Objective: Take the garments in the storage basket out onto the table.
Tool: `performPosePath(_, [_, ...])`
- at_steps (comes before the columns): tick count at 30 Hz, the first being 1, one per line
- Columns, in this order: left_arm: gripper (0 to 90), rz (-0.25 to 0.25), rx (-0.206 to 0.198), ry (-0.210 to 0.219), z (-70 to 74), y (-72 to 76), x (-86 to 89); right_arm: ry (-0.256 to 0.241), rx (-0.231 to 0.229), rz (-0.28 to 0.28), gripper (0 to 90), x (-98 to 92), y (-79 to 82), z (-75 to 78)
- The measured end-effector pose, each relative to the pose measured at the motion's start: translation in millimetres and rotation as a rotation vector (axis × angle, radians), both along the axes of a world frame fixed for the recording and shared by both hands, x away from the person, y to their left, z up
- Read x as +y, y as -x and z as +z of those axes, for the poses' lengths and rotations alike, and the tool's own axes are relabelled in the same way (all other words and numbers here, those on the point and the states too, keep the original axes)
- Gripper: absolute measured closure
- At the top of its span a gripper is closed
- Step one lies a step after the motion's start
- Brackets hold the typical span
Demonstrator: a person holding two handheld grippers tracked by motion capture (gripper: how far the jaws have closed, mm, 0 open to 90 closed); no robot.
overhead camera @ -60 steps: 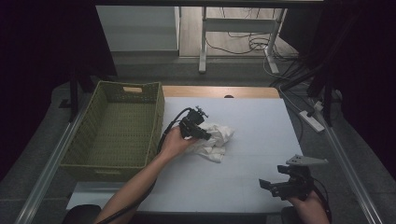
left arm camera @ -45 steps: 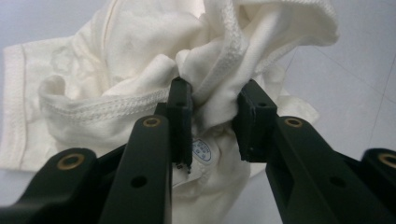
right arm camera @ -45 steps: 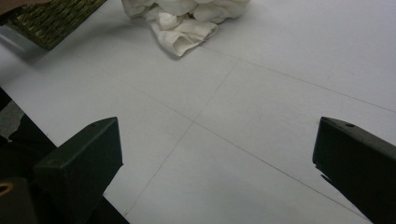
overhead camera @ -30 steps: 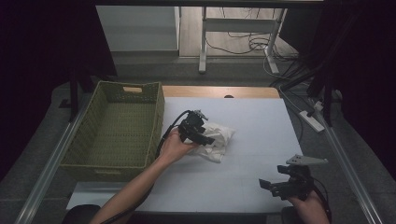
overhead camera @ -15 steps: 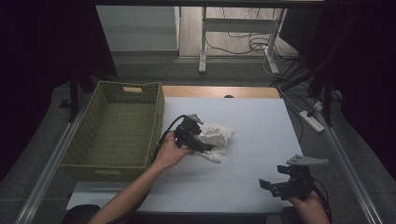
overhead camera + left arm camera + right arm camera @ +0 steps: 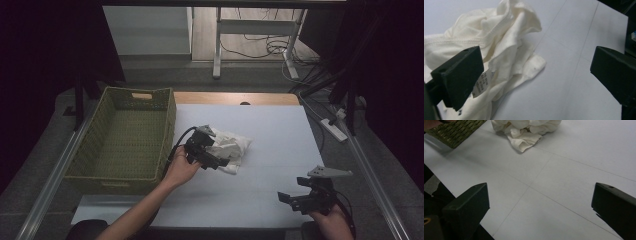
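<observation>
Now the left gripper, jaws spread wide, has been drawn back and down to the near-left edge of the crumpled white cloth, which lies mid-table just right of the green basket. No fabric is pinched, so a fresh grasp seems intended. The right gripper is kept open and idle, well apart near the table's front edge.

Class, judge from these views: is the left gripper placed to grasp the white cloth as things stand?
Probably yes: the left gripper is open at the cloth, one jaw against its folds, nothing between them.
</observation>
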State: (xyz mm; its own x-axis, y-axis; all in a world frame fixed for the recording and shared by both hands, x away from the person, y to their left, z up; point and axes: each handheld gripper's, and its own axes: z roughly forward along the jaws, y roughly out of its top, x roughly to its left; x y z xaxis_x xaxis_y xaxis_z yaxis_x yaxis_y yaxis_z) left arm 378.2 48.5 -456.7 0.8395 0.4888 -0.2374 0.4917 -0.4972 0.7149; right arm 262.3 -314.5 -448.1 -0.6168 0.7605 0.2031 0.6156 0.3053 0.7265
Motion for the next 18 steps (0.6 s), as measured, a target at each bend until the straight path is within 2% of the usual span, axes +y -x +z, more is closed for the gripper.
performPosePath(7, [0.0,-0.044,-0.004,0.083,3.7,10.4,7.9,-0.006,0.0,-0.002,1.8,-0.4,0.1,0.2])
performPosePath(10, [0.0,-0.071,0.008,0.095,4.1,15.2,10.1,-0.007,-0.002,-0.001,1.8,-0.6,0.4,0.3])
performPosePath(11, [0.0,-0.079,0.008,0.087,4.5,17.5,10.2,-0.008,-0.002,-0.001,1.8,-0.7,0.4,0.4])
performPosePath(14, [0.0,-0.09,-0.004,0.082,4.8,22.5,10.2,-0.01,-0.002,-0.003,1.8,-1.0,0.4,0.5])
performPosePath(18, [0.0,-0.112,-0.002,0.103,2.5,30.1,11.3,-0.012,-0.004,-0.003,1.8,-0.9,0.6,0.5])
